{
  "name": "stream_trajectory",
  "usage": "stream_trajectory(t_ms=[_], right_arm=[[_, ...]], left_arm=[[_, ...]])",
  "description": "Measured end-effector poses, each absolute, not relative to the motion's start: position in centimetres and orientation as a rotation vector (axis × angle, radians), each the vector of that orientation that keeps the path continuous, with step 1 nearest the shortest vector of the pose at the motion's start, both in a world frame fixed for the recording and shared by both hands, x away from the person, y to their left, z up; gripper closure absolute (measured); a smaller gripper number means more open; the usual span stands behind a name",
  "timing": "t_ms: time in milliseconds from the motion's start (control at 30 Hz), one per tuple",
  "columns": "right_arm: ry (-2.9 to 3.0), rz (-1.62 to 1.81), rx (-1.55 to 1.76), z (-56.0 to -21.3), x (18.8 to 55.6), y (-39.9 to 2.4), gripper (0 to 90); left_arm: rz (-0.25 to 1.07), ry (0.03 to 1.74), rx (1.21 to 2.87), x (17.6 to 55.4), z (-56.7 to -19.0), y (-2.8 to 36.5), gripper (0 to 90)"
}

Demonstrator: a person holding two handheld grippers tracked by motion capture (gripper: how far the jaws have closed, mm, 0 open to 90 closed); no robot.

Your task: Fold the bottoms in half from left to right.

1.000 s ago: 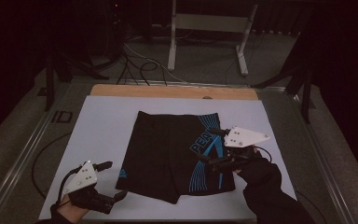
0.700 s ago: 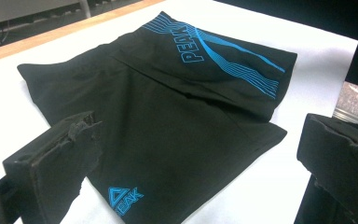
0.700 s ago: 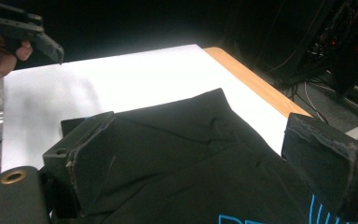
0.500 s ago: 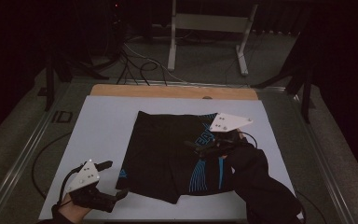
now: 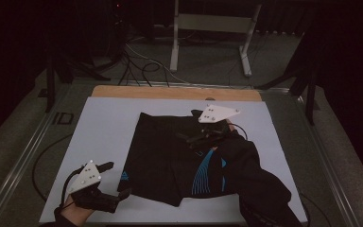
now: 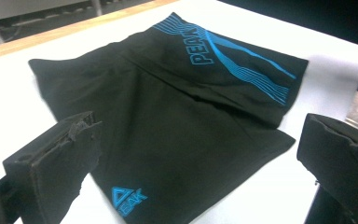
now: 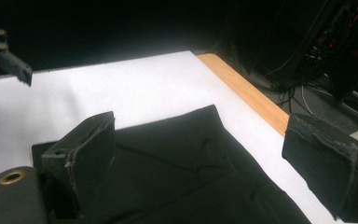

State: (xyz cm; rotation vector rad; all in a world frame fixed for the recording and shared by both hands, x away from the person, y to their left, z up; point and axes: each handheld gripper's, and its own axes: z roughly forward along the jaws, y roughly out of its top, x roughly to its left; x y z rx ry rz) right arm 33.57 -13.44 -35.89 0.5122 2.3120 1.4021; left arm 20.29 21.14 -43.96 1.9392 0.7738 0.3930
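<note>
While one pair of black shorts (image 5: 170, 158) lies spread on the white table top (image 5: 108, 123), two hand-held grippers work around it — one to each hand. The shorts sit near the middle of the table, with blue line graphics and the word PEAK across the far part and a small blue logo at the near corner; in the left gripper view (image 6: 177, 116) a fold of the printed panel lies over the plain black cloth.

The left gripper (image 5: 116, 182) rests at the near left corner of the table, just beside the shorts' near edge, its jaws spread apart and holding nothing. The right gripper (image 5: 189, 138) hovers over the upper middle of the shorts, and in its own view the jaws stand wide apart above plain black fabric, pinching nothing.

Compared with a second ago, the right gripper has travelled from the shorts' right edge up and leftward toward the far side, while the left gripper has stayed put.

A wooden strip (image 5: 175, 92) borders the table's far edge, and beyond it stand a metal frame (image 5: 212, 23) and loose cables (image 5: 137, 59) on the floor. The person's dark sleeve (image 5: 255, 179) covers the shorts' near right part in the high view.
</note>
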Motion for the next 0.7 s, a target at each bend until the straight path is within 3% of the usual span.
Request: stream_trajectory(t_ms=[700], right_arm=[[2.340,1.410,0.601,-38.7,36.3,-8.5,9.9]], left_arm=[[0.481,0.938,1.959,21.0,-45.0,21.2,0.0]])
